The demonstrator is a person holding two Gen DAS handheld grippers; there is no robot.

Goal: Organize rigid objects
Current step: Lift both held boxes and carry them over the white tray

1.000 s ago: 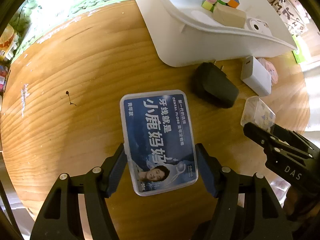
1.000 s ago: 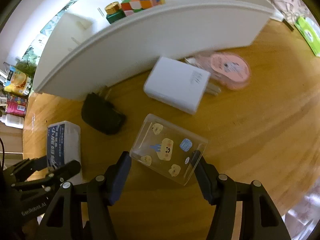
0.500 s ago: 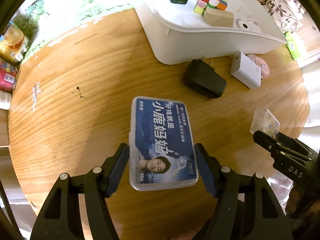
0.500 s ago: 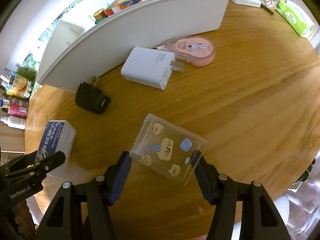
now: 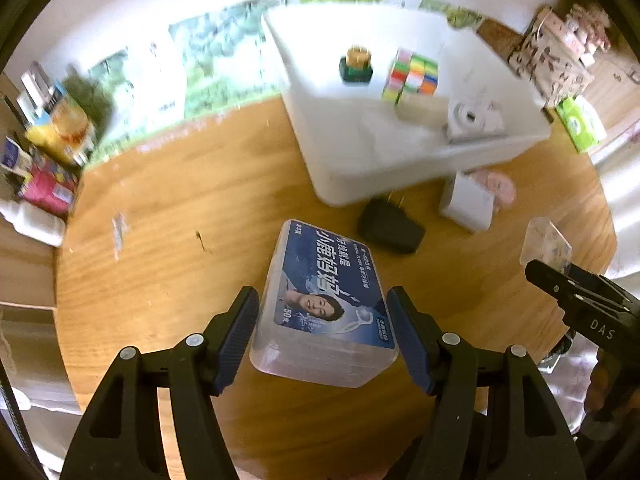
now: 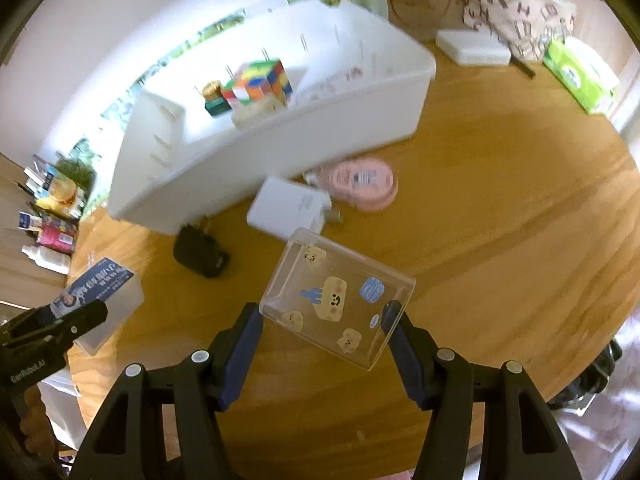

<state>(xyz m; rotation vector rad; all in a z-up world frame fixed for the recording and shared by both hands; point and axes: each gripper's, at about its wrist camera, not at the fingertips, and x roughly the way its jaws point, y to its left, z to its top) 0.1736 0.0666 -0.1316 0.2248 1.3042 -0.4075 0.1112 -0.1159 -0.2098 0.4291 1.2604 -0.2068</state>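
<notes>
left gripper (image 5: 322,334) clamped on floss box (image 5: 326,300), long axis toward white bin (image 5: 400,176) | right gripper (image 6: 322,336) clamped on clear case (image 6: 336,296) | both aloft, short of bin; left nearer its end

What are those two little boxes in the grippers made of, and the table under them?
Floss box: seemingly frosted translucent plastic with a glossy blue printed label. Clear box: hard transparent plastic, apparently; the table shows through it, cartoon stickers on top. Table: wood or wood veneer, judging by visible grain with a smooth, slightly shiny finish.
</notes>
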